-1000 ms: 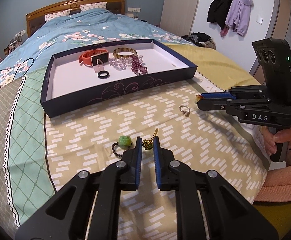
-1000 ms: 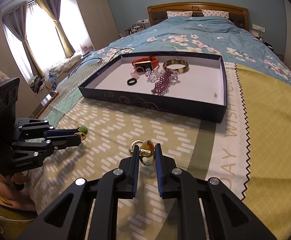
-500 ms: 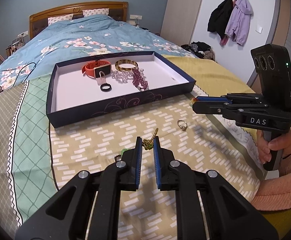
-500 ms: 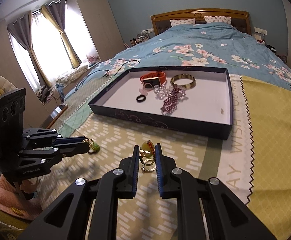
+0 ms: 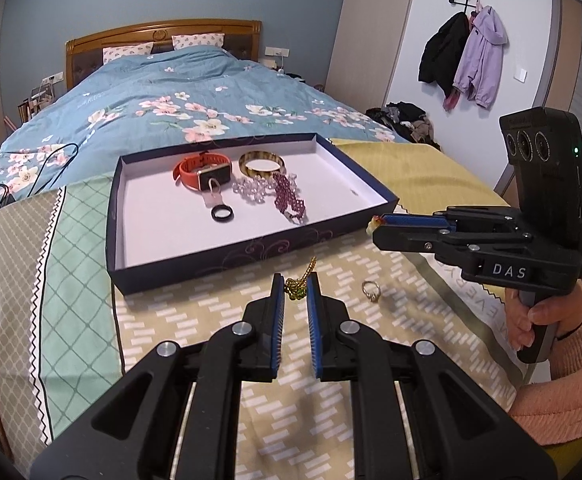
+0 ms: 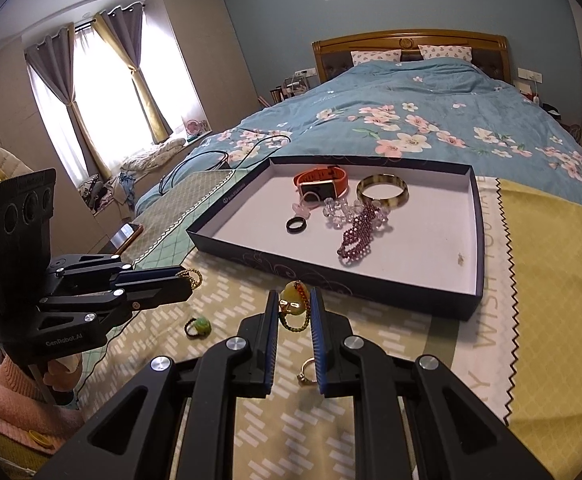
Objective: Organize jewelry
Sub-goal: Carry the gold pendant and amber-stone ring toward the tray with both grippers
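left gripper (image 5: 295,285) is clamped on a gold chain (image 5: 301,282), which hangs between the pad tips above the patterned cloth (image 5: 211,312), just short of the tray's near wall. right gripper (image 6: 294,300) is clamped on a yellow pendant (image 6: 291,302) strung on a beaded cord, also held clear of the cloth and near the tray's front wall. the dark tray (image 5: 195,276) lies on the bed across the cloth, white inside, holding an orange watch (image 5: 203,168), a tortoiseshell bangle (image 5: 261,161), a clear bead bracelet (image 5: 251,192), a purple bead bracelet (image 5: 289,198), a black ring (image 5: 222,213) and a small pale piece beside the watch, too small to identify. these sit grouped toward the tray's far half; the near half is bare. loose on the cloth: a silver ring (image 5: 371,291), between the two grippers in the left view and under the right gripper's fingers in the right view, and a green bead piece (image 6: 199,326) on a dark loop, below the left gripper in the right view. the tray's near wall stands between both held pieces and the tray floor. a hand (image 5: 539,320) in a pink sleeve grips the right handle. a black cable (image 6: 227,152) runs over the floral duvet behind the tray; coats (image 5: 463,56) hang on the wall.
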